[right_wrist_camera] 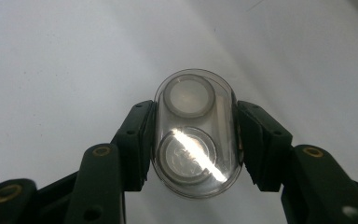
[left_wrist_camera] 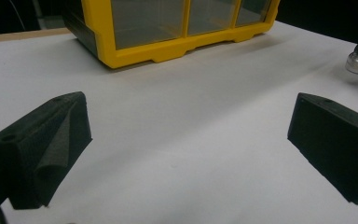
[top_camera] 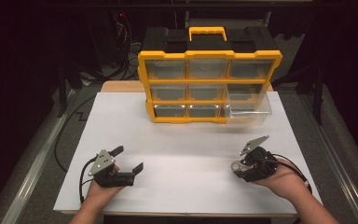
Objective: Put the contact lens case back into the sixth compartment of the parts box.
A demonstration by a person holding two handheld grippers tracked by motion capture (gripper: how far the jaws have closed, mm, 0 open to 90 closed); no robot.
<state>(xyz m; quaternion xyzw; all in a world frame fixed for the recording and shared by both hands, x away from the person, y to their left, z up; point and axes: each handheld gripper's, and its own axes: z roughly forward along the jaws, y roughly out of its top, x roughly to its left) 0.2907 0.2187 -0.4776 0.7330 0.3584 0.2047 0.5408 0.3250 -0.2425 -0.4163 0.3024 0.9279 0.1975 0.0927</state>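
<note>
The white bench (top_camera: 186,154) is smooth and matte, with a strip of bare wood behind it. At its far middle stands a yellow organizer (top_camera: 209,86), three rows of three clear plastic drawers under a black top with a yellow handle. One drawer (top_camera: 248,108) at the lower right is pulled out toward the person; through the glare, what the drawers contain is hard to make out.

The left gripper (top_camera: 129,160) rests low on the near left of the bench, its fingers (left_wrist_camera: 46,149) spread wide and holding nothing; in the left gripper view they are blunt wedges of dark foam-like rubber, the right one cut off by the frame edge.

The right gripper (top_camera: 239,167) sits near right, its fingers (right_wrist_camera: 135,144) closed snugly on both long sides of a case (right_wrist_camera: 196,133): a small clear oval shell with two round discs inside, just above the bench. A bright reflection crosses the nearer disc, blurring its markings.
</note>
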